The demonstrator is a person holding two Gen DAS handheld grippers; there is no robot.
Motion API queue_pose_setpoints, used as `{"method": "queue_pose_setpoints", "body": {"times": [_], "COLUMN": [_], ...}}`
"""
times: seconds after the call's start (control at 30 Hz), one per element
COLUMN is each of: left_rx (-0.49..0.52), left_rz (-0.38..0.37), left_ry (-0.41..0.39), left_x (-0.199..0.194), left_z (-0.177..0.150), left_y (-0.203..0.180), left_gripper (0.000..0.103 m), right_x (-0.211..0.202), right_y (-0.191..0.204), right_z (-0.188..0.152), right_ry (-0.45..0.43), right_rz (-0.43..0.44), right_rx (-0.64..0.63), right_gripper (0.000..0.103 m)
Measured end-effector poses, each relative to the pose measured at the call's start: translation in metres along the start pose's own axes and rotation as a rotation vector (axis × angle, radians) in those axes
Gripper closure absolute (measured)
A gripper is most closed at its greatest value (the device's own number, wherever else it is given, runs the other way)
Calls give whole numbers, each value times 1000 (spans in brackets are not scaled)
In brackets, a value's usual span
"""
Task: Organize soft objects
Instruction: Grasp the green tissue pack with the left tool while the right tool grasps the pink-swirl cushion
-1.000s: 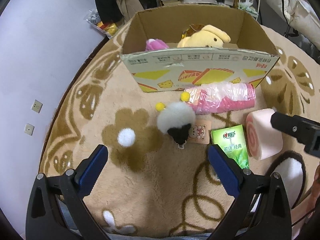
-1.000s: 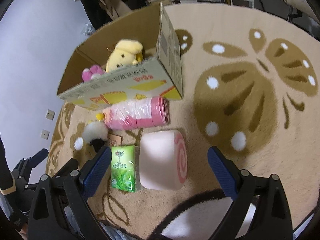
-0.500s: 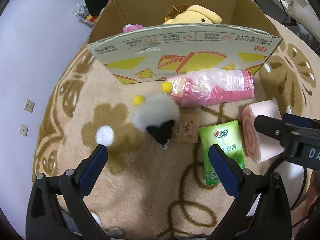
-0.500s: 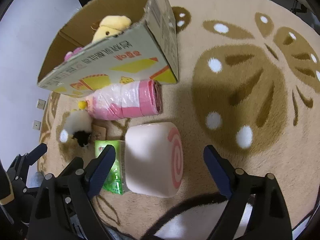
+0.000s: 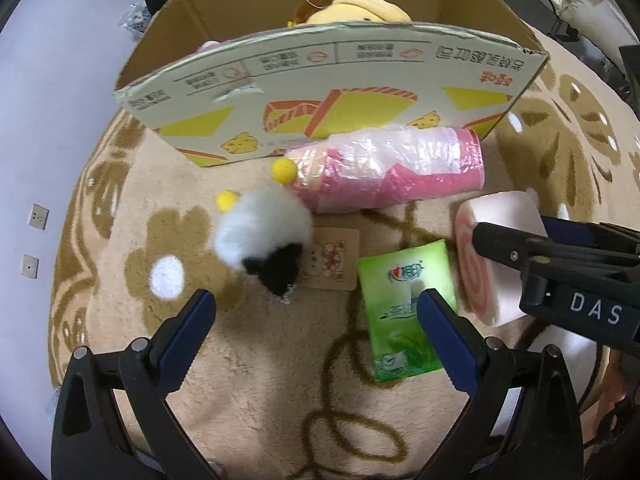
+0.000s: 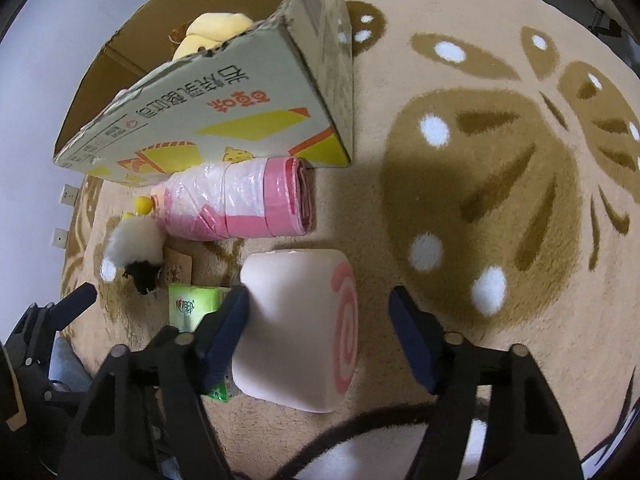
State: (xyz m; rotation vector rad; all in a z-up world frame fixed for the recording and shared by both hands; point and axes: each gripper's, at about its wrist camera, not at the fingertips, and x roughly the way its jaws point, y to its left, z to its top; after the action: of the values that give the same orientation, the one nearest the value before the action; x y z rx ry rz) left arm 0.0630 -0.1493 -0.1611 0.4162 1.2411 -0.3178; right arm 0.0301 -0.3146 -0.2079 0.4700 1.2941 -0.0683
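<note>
The pink swirl roll cushion (image 6: 296, 320) lies on the rug between the jaws of my right gripper (image 6: 320, 300), which are closing. The left pad touches its side and the right pad stands clear of the swirl end. My left gripper (image 5: 314, 304) hangs open over bare rug, just short of a white-and-black fluffy toy (image 5: 264, 236) with yellow pompoms. A green tissue pack (image 5: 404, 312) lies by its right finger. A plastic-wrapped pink roll (image 5: 392, 168) rests against the cardboard box (image 5: 320, 92), which holds a yellow plush (image 5: 356, 4).
A small cartoon card (image 5: 332, 260) lies beside the fluffy toy. The round beige rug (image 6: 500, 184) with brown flower shapes spreads wide to the right of the box. Pale wall with sockets (image 5: 38, 216) sits at the left edge.
Both grippers have sunk closer to the rug. The right jaws have narrowed around the swirl roll cushion. The left jaws stay as wide as before.
</note>
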Motion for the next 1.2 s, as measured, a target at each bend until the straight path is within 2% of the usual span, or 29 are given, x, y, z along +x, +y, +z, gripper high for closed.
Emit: {"method": "queue_pose_setpoints", "body": {"times": [0.07,0.37,0.77,1.0,1.2], "left_rx": [3,-17,10,-15,21], "left_rz": [-12,-79,-126,-161,-159], "left_ry": [11,39,54,70,56], "left_x": [3,15,19,34,40], "left_z": [1,5,5,2,-5], "left_y": [-2,-3,-19,-9,-14], "left_gripper": [3,3,3,3,13], "right_x": [3,8,4,-1,-3], "right_y": [4,12,5,0,-4], "right_z": [2,7,7,7,6], "right_ry": [5,11,6,-3,-5], "right_rz": [22,25,32,47,49], "right_rx": [-2,-16,-11,-1,-3], "right_gripper": [44,61,64,65,65]}}
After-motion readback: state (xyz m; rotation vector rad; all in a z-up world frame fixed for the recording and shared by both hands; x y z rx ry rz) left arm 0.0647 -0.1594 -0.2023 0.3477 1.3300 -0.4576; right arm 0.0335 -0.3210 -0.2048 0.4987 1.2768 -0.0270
